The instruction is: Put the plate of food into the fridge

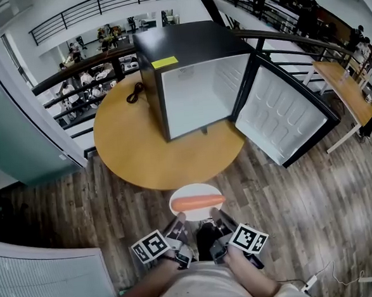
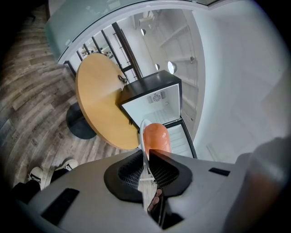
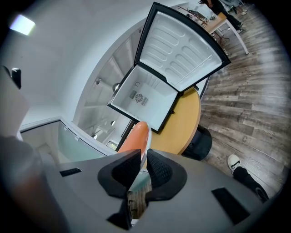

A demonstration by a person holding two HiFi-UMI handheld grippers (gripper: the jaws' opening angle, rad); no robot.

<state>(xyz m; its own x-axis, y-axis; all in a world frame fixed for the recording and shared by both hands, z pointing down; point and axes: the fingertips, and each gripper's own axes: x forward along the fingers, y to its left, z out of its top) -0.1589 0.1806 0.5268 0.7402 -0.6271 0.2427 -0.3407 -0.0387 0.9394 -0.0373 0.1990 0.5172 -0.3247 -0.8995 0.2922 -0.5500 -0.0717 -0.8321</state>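
Observation:
A white plate (image 1: 178,199) with an orange sausage (image 1: 199,201) on it hangs in the air in front of the round table, carried by both grippers. My left gripper (image 1: 180,222) is shut on the plate's near left rim and my right gripper (image 1: 217,218) on its near right rim. In the left gripper view the rim (image 2: 143,136) runs edge-on between the jaws, the sausage (image 2: 156,136) beyond. The right gripper view shows the plate (image 3: 146,148) and sausage (image 3: 134,137) the same way. The black mini fridge (image 1: 187,75) stands on the table, its door (image 1: 284,115) swung open to the right, the white inside bare.
The round wooden table (image 1: 135,142) carries the fridge and a coiled black cable (image 1: 134,92). Behind it runs a black railing (image 1: 80,88). A wooden desk (image 1: 342,89) stands at the right. The floor is grey wood planks (image 1: 317,205). A power strip (image 1: 310,282) lies near my feet.

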